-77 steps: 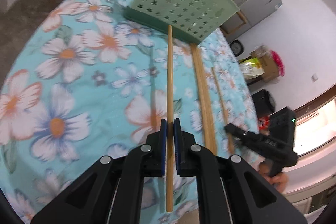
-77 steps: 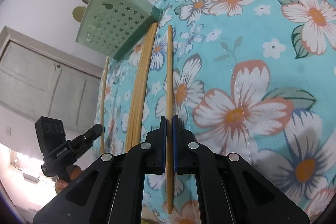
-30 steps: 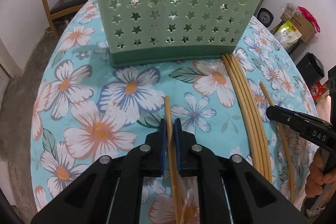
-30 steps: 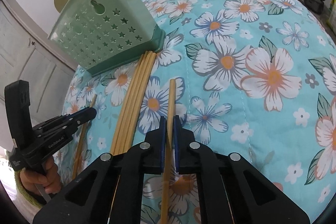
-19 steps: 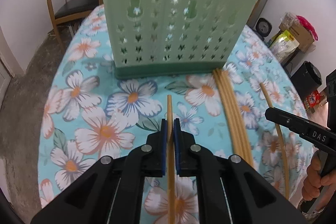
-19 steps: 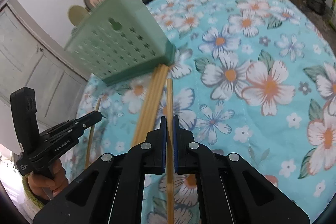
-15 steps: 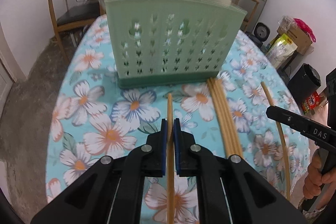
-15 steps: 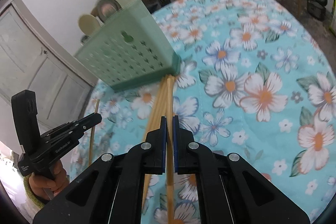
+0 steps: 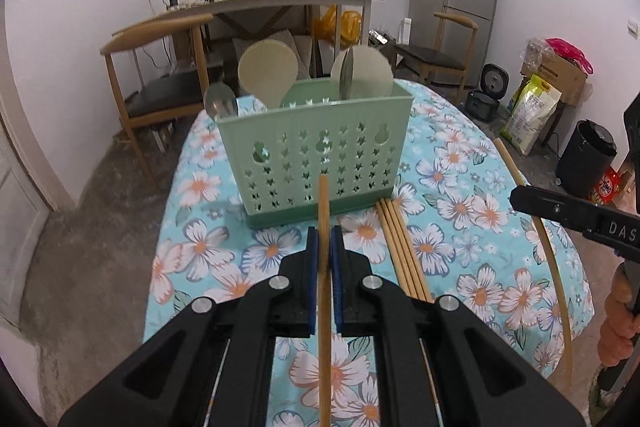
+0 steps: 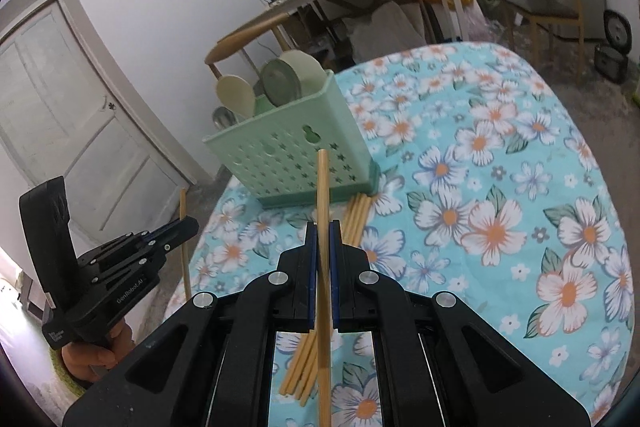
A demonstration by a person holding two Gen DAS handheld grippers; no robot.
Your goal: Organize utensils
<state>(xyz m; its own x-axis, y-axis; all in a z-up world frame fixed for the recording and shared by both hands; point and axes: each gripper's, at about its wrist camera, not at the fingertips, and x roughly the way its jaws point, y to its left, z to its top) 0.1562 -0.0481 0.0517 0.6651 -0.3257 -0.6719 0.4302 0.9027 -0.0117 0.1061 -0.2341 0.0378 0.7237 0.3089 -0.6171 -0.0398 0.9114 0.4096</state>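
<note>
Chopsticks point(image 9: 323, 211) pinched firmly in both grippers point(image 9: 324, 243): tip upright over green caddy point(image 9: 316, 151), then lower inside gently.

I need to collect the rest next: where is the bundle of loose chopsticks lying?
In the left wrist view the bundle of chopsticks lies on the floral tablecloth, right of the gripper, its far end at the green basket's base.

Matt green plastic caddy point(image 9: 320, 147), wooden chopsticks point(image 9: 402, 251)

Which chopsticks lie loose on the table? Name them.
The bundle lying by the green basket; the left gripper and right gripper each clamp a single one.
</note>
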